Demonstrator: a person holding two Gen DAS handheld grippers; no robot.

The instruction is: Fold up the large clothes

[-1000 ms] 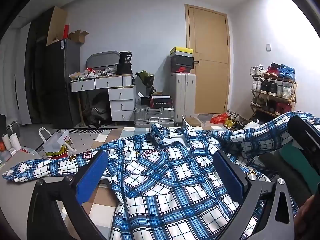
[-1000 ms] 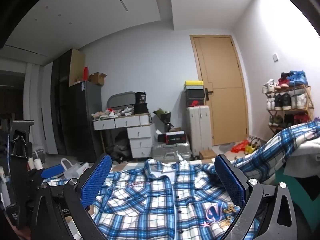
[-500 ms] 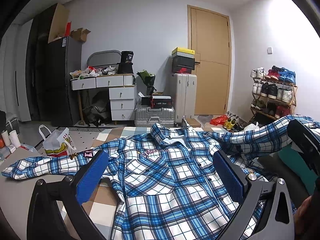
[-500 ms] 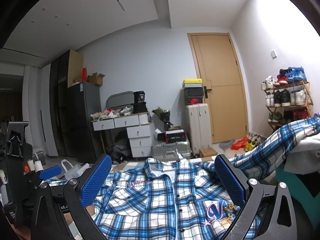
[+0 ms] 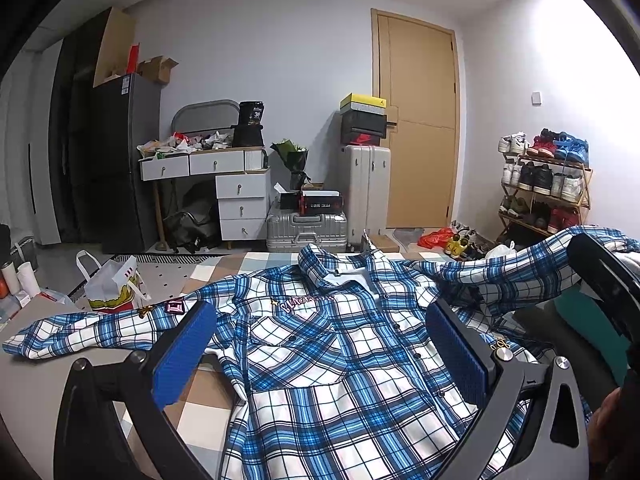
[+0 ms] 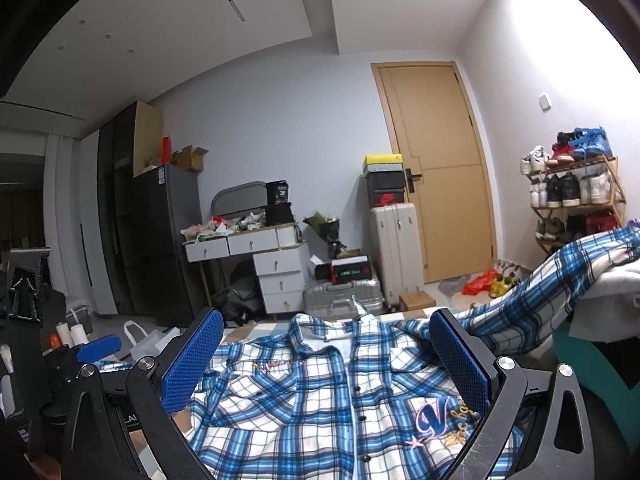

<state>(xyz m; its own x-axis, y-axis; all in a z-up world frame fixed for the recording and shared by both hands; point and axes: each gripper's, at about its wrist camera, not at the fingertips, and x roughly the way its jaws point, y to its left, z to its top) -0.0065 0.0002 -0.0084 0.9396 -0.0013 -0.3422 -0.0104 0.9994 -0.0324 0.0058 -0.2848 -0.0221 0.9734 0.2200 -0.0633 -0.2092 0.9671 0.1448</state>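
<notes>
A blue and white plaid shirt [image 5: 320, 352] lies face up and buttoned on a checkered surface, collar at the far end. Its left sleeve [image 5: 80, 332] stretches flat to the left; its right sleeve [image 5: 520, 264] drapes up over a pile at the right. My left gripper [image 5: 320, 344] hovers open above the shirt's chest with nothing between its blue pads [image 5: 180, 352]. In the right wrist view the same shirt [image 6: 320, 400] spreads below my right gripper [image 6: 324, 360], which is open and empty too. The left gripper's body [image 6: 60, 364] shows at the left edge there.
A grey and teal pile [image 6: 600, 320] sits at the right under the sleeve. Beyond the surface stand a white shopping bag [image 5: 112, 284], a drawer desk [image 5: 224, 192], suitcases [image 5: 308, 228], a dark fridge [image 5: 120, 160], a shoe rack [image 5: 544, 184] and a wooden door [image 5: 420, 120].
Both grippers have tilted up slightly, so the room sits a little higher in view. The shirt has not moved and both grippers stay open.
</notes>
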